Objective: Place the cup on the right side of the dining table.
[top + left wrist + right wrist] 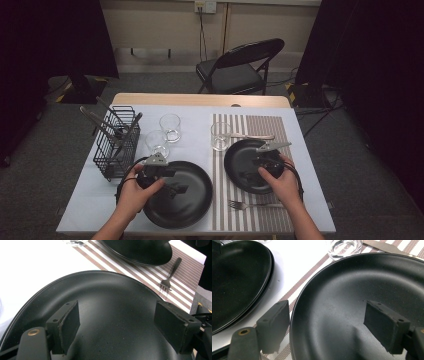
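The place setting looks partly laid: on the striped mat (250, 200) at the tabletop's right side sit a smaller black plate (245, 172), a fork (250, 204) at the near edge, a knife (252, 136) and a glass (220, 136) toward the far edge. The large black plate (187, 197) lies off the mat near the front edge. Both the left claw (176, 189) and right claw (260, 162) hover wide open, empty, over their plates. Two glasses (165, 132) and the cutlery basket (119, 145) seem yet unplaced.
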### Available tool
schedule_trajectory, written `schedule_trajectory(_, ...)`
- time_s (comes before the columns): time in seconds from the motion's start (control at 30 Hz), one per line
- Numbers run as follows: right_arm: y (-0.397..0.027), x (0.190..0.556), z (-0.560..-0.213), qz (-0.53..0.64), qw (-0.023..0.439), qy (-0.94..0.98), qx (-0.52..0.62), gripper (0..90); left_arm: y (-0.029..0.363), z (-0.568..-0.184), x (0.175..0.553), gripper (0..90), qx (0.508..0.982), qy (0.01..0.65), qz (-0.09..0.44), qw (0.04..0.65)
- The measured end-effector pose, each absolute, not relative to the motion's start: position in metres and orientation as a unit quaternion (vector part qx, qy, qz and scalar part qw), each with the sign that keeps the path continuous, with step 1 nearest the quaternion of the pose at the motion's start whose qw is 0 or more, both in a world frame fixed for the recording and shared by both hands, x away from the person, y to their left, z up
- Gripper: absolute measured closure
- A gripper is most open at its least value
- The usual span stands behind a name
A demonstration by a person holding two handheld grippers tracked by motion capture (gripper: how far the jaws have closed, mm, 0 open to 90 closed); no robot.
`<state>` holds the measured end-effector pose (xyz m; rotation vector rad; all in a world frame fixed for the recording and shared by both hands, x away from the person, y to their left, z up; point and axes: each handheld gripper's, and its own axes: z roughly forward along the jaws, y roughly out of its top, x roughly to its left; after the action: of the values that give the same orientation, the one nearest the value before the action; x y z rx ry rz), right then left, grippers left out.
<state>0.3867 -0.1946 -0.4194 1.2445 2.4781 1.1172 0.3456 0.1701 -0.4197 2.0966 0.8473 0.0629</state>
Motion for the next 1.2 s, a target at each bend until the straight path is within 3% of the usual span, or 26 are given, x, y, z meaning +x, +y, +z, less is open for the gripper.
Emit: schedule_trajectory(1.2, -0.213, 0.372, -0.427, 0.378, 0.080, 0.822, 0.419, 20.0, 0.169, -0.421, 0.346, 20.5, 0.838, 0.340, 0.022, 0.427)
